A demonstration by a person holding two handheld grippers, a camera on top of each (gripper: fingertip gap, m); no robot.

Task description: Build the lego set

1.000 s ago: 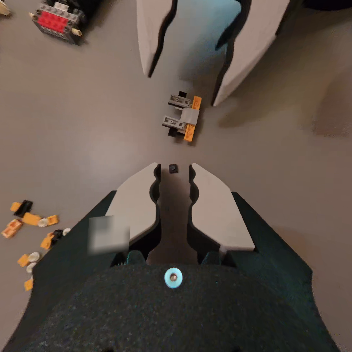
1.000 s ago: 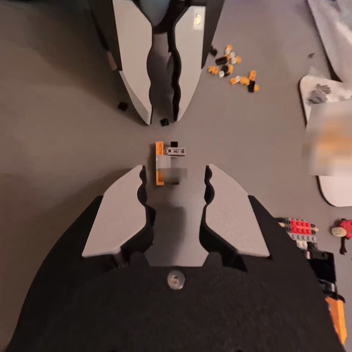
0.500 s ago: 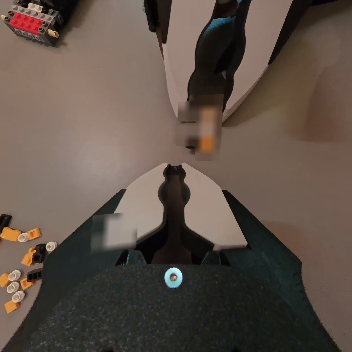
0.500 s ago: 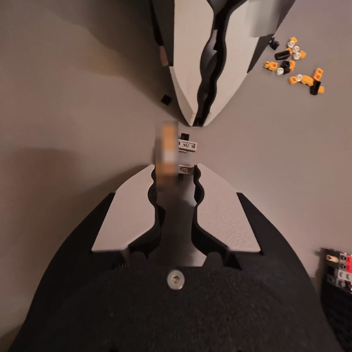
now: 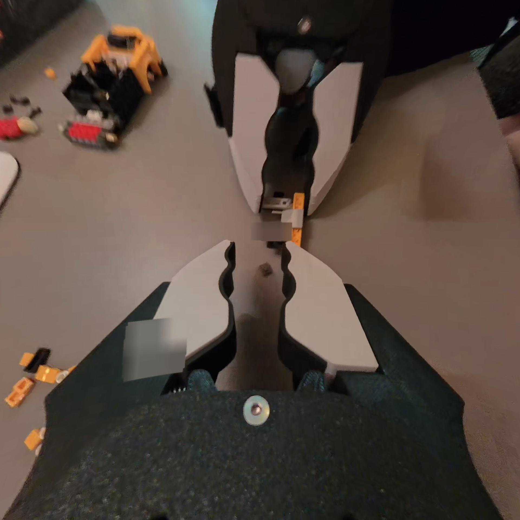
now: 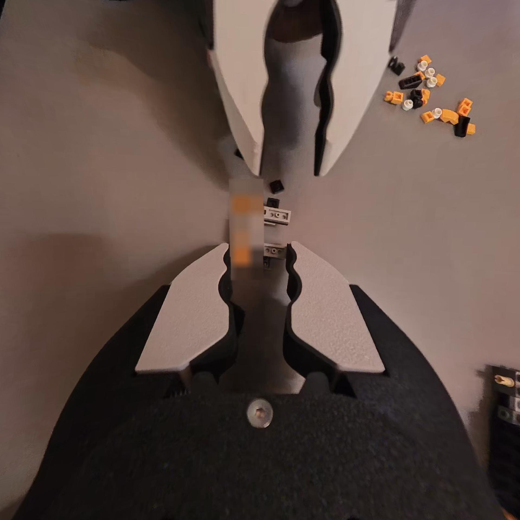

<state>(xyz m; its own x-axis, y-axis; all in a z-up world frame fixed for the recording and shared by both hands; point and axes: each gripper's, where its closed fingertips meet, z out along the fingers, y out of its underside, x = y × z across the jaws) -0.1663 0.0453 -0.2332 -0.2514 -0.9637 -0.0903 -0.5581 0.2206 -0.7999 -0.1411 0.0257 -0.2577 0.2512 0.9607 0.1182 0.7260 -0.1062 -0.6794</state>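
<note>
Build partly done. Large black-and-orange model (image 5: 112, 84) with a red studded end stands on the desk (image 5: 140, 211) at 10 o'clock in the left wrist view. Small grey-and-orange sub-assembly (image 5: 292, 215) lies at centre between the two tools, partly masked by a blur patch.

Right hand-held gripper (image 6: 259, 247): jaws part-open around the sub-assembly's near end; right tip touches a grey plate, left side hidden, so I cannot tell whether it grips.

Left hand-held gripper (image 5: 257, 247): jaws apart, empty. Tiny black piece (image 5: 265, 269) lies loose on the desk between its fingers, unattached.

Still to fit, by my reckoning: that black piece, the sub-assembly, and the loose orange, white and black parts (image 6: 430, 92) at 1 o'clock in the right wrist view.

Containers: none in view; parts lie bare on the desk.
</note>
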